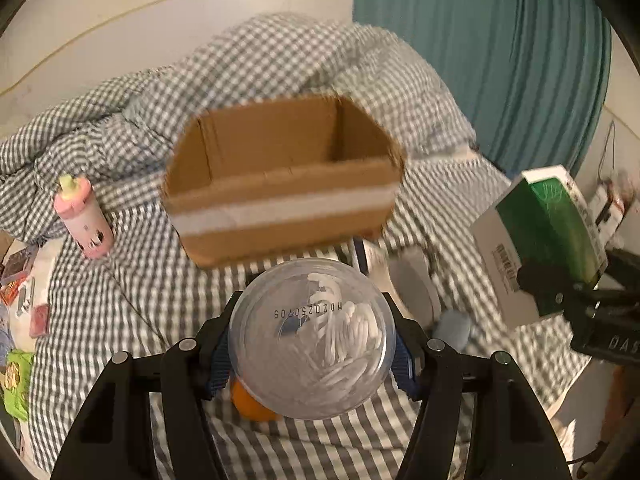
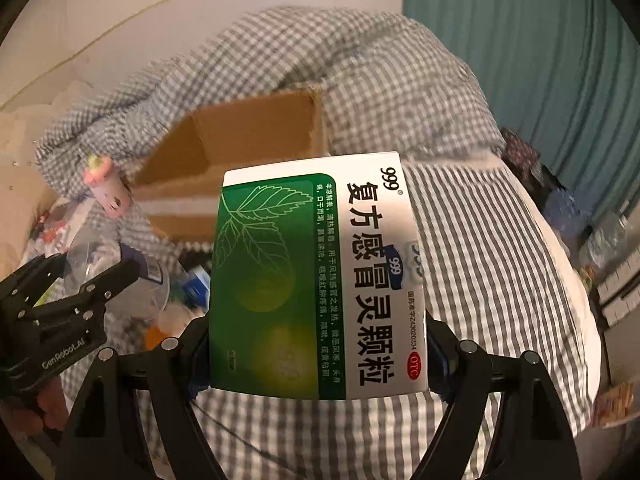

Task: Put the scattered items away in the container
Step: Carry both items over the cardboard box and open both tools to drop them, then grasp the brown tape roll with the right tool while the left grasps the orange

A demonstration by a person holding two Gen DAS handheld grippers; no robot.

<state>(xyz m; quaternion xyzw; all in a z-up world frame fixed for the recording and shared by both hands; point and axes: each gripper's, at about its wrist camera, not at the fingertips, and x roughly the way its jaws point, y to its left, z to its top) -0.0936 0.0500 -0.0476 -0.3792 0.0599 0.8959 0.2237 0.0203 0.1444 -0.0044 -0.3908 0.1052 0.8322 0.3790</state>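
Note:
My left gripper is shut on a clear round tub of cotton swabs, held above the striped bed just in front of the open cardboard box. My right gripper is shut on a green and white medicine box, held to the right of the cardboard box. The medicine box also shows at the right of the left wrist view. The left gripper with the tub shows at the left of the right wrist view. The cardboard box looks empty inside.
A pink bottle lies left of the cardboard box. Small packets lie scattered at the left edge. An orange item and a white round object lie under the tub. A rumpled checked blanket is behind; a teal curtain is at the right.

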